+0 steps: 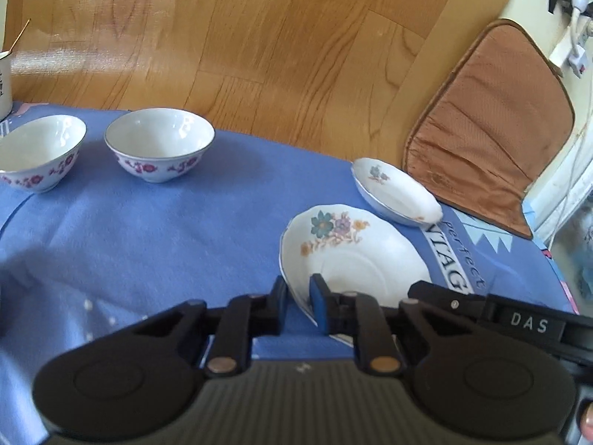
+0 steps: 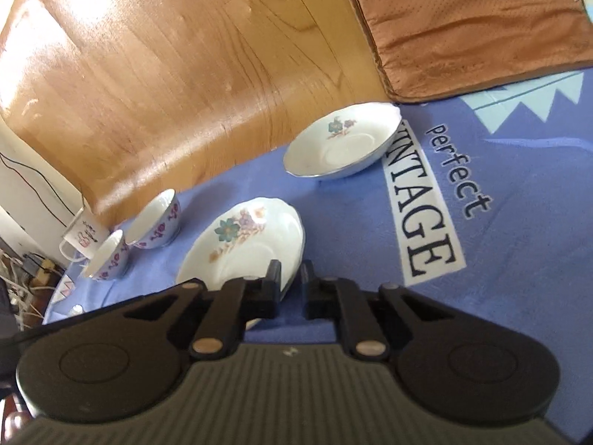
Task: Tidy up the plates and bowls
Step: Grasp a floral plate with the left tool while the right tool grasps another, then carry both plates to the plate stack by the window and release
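Observation:
A white plate with a flower print [image 1: 352, 256] [image 2: 241, 248] sits tilted on the blue cloth. My left gripper [image 1: 299, 296] is shut on its near left rim, which runs between the blue pads. My right gripper [image 2: 291, 283] is shut on the rim at the opposite side. A smaller, deeper floral plate [image 1: 396, 193] [image 2: 341, 144] lies just beyond, by the cloth's far edge. Two white bowls with purple flowers [image 1: 159, 144] [image 1: 37, 155] stand upright side by side at the far left, also seen as bowls [image 2: 155, 222] [image 2: 107, 256] in the right wrist view.
A brown cushion [image 1: 489, 129] [image 2: 474, 26] overlaps the far right corner of the blue cloth [image 1: 148, 241] [image 2: 519, 222]. A white mug [image 1: 3, 89] [image 2: 83, 239] stands behind the bowls. Wooden floor [image 1: 259, 37] lies beyond the cloth's edge. The cloth's printed lettering [image 2: 422, 200] lies right of the plates.

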`<state>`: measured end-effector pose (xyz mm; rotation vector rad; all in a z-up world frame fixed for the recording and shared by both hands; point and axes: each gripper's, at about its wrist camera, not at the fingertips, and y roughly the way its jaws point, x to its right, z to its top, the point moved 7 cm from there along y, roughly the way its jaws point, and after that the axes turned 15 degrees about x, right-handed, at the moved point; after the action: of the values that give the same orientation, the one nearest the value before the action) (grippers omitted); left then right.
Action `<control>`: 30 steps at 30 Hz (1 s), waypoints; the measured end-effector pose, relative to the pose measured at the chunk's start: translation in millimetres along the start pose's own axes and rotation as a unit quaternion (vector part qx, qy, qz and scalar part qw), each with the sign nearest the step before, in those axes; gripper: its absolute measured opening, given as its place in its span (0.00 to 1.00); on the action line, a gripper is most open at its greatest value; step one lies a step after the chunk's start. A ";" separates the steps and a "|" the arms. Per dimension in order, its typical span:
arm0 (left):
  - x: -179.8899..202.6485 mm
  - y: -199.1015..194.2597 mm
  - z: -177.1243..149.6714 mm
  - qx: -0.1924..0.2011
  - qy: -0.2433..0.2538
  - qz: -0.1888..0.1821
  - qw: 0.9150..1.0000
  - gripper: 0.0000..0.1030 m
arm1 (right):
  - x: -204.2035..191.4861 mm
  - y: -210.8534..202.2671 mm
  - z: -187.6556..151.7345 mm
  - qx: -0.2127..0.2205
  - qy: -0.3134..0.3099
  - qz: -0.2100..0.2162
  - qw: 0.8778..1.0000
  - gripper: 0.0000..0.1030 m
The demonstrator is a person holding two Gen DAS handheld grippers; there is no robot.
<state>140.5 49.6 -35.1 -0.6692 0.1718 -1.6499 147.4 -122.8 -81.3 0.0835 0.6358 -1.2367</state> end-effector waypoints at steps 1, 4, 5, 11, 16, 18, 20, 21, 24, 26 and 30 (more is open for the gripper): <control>3.7 -4.5 -1.6 0.002 -0.001 -0.005 1.000 0.14 | 0.8 -6.2 -0.1 0.003 0.005 -0.001 1.000 0.12; 20.2 -15.3 -5.5 0.003 -0.001 -0.023 1.000 0.14 | 6.7 -28.6 3.7 0.023 0.003 -0.002 1.000 0.12; 27.6 -17.3 -7.2 0.003 0.002 -0.028 1.000 0.14 | 8.9 -38.0 4.8 0.031 0.000 -0.005 1.000 0.12; 81.5 -25.2 -24.3 -0.008 0.042 -0.067 0.997 0.14 | 42.0 -85.4 6.9 0.071 0.005 -0.039 0.997 0.12; 122.9 -30.1 -42.0 -0.020 0.070 -0.089 0.993 0.15 | 69.7 -116.3 12.4 0.101 0.016 -0.064 0.993 0.12; 136.9 -34.0 -49.7 -0.024 0.083 -0.095 0.992 0.15 | 77.9 -129.3 12.5 0.109 0.018 -0.071 0.991 0.12; 149.4 -37.2 -57.9 -0.026 0.098 -0.099 0.990 0.15 | 87.0 -140.5 10.1 0.114 0.023 -0.076 0.990 0.13; 156.6 -37.9 -62.0 -0.028 0.106 -0.100 0.989 0.15 | 90.9 -145.0 8.7 0.116 0.026 -0.079 0.990 0.13; 169.7 -39.1 -75.1 -0.036 0.121 -0.105 0.986 0.16 | 102.3 -157.1 4.3 0.119 0.035 -0.087 0.988 0.13; 177.6 -38.5 -80.4 -0.042 0.127 -0.108 0.985 0.17 | 108.3 -163.2 2.0 0.124 0.041 -0.092 0.987 0.13; 193.2 -41.8 -75.9 -0.034 0.140 -0.117 0.983 0.17 | 116.3 -174.5 4.3 0.143 0.045 -0.094 0.984 0.13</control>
<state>56.8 -143.9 -14.5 -0.5212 0.3646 -1.9702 13.6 -284.3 -87.2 0.3262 0.5498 -1.5076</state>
